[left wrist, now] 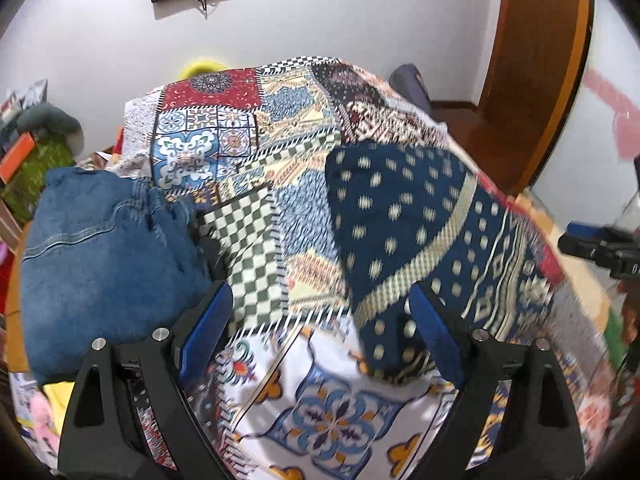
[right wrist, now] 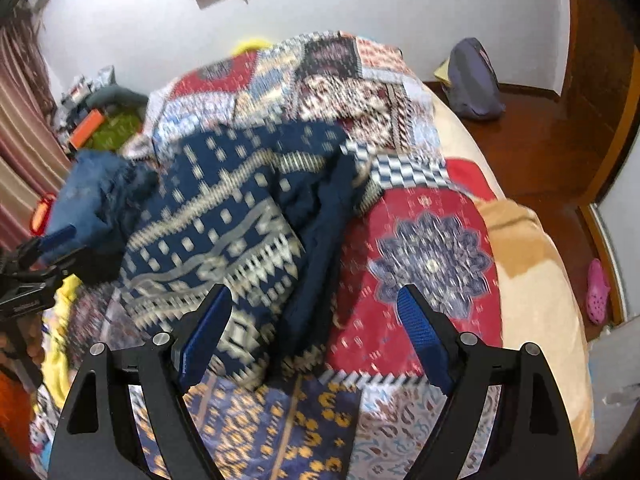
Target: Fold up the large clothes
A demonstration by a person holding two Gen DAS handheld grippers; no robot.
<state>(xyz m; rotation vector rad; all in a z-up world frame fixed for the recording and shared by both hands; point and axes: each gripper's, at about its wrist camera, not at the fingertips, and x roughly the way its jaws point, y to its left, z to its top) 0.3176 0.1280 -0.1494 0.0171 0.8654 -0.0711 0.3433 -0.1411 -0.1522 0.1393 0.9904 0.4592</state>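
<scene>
On the patchwork bedspread [left wrist: 248, 128] lie two garments: one navy patterned cloth [left wrist: 404, 216] and one denim piece [left wrist: 100, 248]. Far right, seemingly one backpack [right wrist: 474, 80]; one pink clog [right wrist: 598, 292].

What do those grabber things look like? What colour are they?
Each hand-held gripper has two black frames with triangular cut-outs, round silver bolts on top, and bright blue ribbed pads on the fingers. The left hand-held gripper and right hand-held gripper look alike. No cables or sleeves show.

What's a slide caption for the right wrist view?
Open right gripper hovers over a rumpled navy patterned garment on the patchwork bedspread.
</scene>
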